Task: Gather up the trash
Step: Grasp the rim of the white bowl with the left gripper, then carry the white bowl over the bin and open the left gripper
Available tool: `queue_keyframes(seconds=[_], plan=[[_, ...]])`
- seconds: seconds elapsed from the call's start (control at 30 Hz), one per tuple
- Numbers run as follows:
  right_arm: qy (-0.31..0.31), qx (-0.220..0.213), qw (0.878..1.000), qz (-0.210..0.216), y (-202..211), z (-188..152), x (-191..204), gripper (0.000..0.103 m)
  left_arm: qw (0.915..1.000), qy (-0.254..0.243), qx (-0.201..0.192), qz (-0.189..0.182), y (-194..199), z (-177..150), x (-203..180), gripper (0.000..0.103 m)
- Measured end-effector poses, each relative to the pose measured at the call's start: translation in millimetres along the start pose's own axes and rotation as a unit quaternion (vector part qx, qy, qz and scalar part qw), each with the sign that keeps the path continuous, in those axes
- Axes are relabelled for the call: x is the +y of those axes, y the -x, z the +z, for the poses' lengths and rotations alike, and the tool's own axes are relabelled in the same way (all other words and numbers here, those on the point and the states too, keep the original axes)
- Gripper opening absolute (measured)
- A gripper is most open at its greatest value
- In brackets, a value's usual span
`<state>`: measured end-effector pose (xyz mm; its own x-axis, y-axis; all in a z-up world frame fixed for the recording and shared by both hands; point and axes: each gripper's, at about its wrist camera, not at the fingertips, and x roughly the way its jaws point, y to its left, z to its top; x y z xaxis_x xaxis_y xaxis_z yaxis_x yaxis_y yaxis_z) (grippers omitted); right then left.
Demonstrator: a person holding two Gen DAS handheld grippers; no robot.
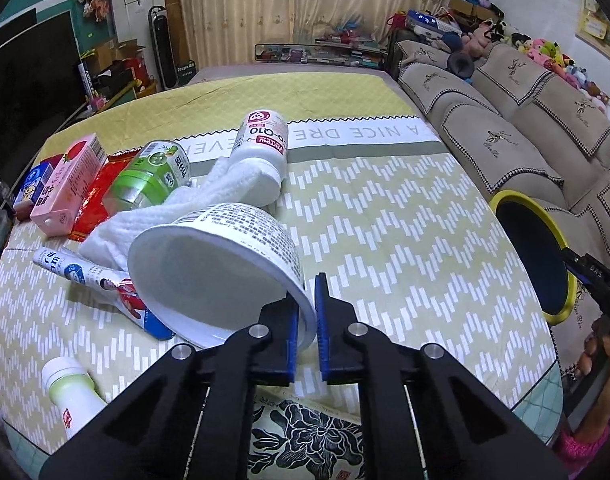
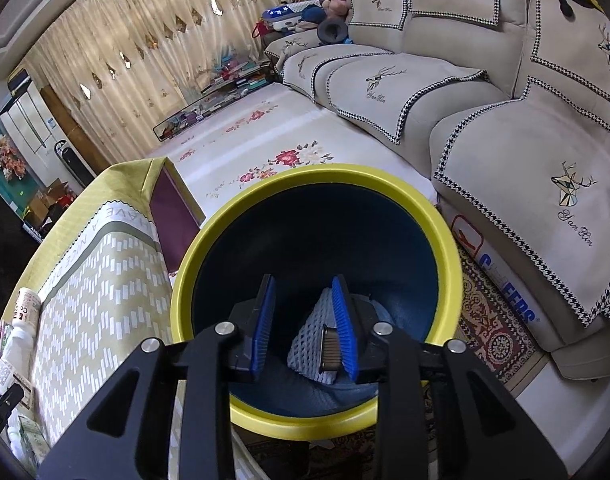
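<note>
My left gripper (image 1: 307,326) is shut on the rim of a white paper cup (image 1: 221,268) lying on its side on the table. Behind it lie a crumpled white tissue (image 1: 209,196), a white supplement bottle (image 1: 261,148), a green can (image 1: 153,178), a pink carton (image 1: 71,184), a red wrapper (image 1: 93,204), a blue box (image 1: 31,188), a printed tube (image 1: 101,284) and a small pale green bottle (image 1: 71,394). My right gripper (image 2: 305,324) is open over the yellow-rimmed blue bin (image 2: 445,232). A white foam net (image 2: 313,344) lies inside the bin.
The table carries a yellow-green patterned cloth (image 1: 405,240). The bin (image 1: 561,248) stands off the table's right edge, with my right gripper (image 1: 597,280) beside it. A beige sofa (image 2: 505,140) runs along the right. A floral rug (image 2: 265,140) covers the floor.
</note>
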<state>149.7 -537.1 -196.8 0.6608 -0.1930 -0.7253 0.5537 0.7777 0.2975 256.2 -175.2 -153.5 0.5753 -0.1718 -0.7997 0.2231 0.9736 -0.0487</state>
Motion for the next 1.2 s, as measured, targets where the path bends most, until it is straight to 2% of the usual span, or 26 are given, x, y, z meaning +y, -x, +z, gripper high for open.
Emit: queue_keyframes(seconds=[0.27, 0.6, 0.73, 0.9, 1.03, 1.2], plan=[[-0.007, -0.006, 1.0, 0.008, 11, -2, -12, 0.028, 0.9997, -0.013, -0.021, 0.003, 15, 1, -11, 0.006], [-0.026, -0.028, 0.999, 0.013, 42, -1, -44, 0.028, 0.9971, -0.051, -0.054, -0.015, 42, 1, -51, 0.006], [-0.039, -0.041, 0.998, 0.006, 56, -1, -66, 0.028, 0.9939, -0.081, -0.065, -0.037, 53, 2, -85, 0.006], [-0.05, -0.048, 0.998, -0.007, 67, -6, -87, 0.029, 0.9879, -0.12, -0.061, -0.077, 53, 5, -136, 0.006], [-0.055, -0.044, 0.997, -0.018, 69, -11, -101, 0.029, 0.979, -0.158, -0.05, -0.119, 46, 9, -186, 0.006], [-0.059, -0.038, 0.997, -0.022, 69, -18, -109, 0.03, 0.9694, -0.194, -0.039, -0.145, 29, 15, -241, 0.006]])
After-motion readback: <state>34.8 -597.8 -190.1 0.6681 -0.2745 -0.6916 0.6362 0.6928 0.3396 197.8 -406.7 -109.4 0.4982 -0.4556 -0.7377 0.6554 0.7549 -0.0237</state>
